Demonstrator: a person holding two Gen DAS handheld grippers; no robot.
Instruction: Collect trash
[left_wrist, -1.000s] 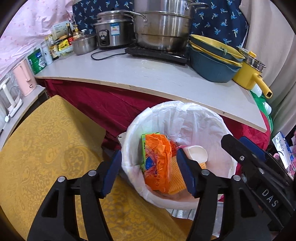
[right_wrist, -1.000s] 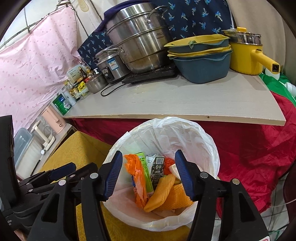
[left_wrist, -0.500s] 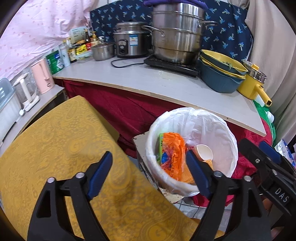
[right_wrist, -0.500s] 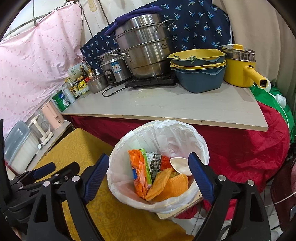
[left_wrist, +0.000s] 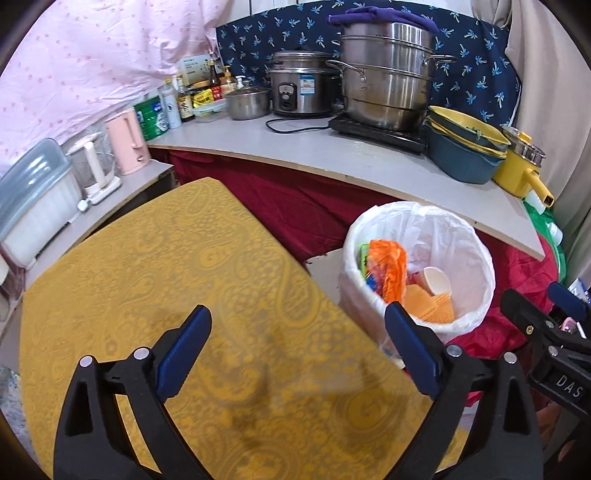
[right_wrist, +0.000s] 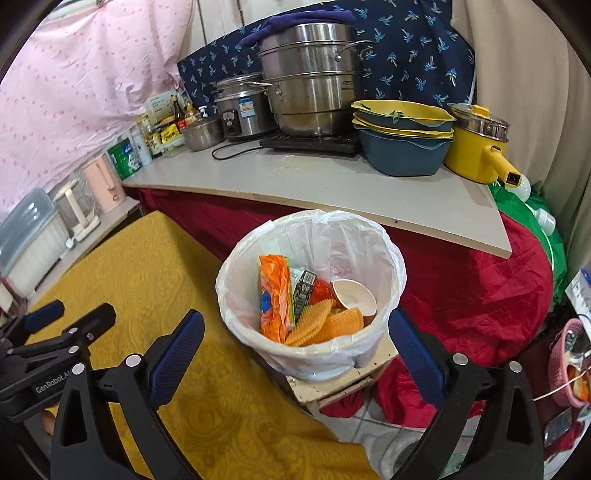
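The bin (right_wrist: 310, 295), lined with a white bag, stands on a low board beside the yellow-clothed table (left_wrist: 192, 280), tucked under the edge of the kitchen counter (right_wrist: 332, 188), probably so scraps can be swept straight into it from either surface. Inside it lie an orange wrapper (right_wrist: 273, 299), a small dark carton (right_wrist: 303, 290), a paper cup (right_wrist: 352, 297) on its side and ridged orange crisps (right_wrist: 325, 325), all below the rim, so the collecting looks largely done.

The right tool (right_wrist: 295, 347) hangs above and in front of the bin, jaws opening to their widest with nothing between the pads; the bin sits at about twelve o'clock from it, just past the tips. The left tool (left_wrist: 295, 350) is likewise spreading wide and empty over the bare yellow cloth, and from it the bin lies at about two o'clock, near but apart. Each tool shows at the edge of the other's view.

Farther out, the counter carries a stacked steel steamer (right_wrist: 314, 81), a rice cooker (right_wrist: 242, 107), blue and yellow basins (right_wrist: 402, 140) and a yellow pot (right_wrist: 476, 147). I see no loose trash on the cloth.
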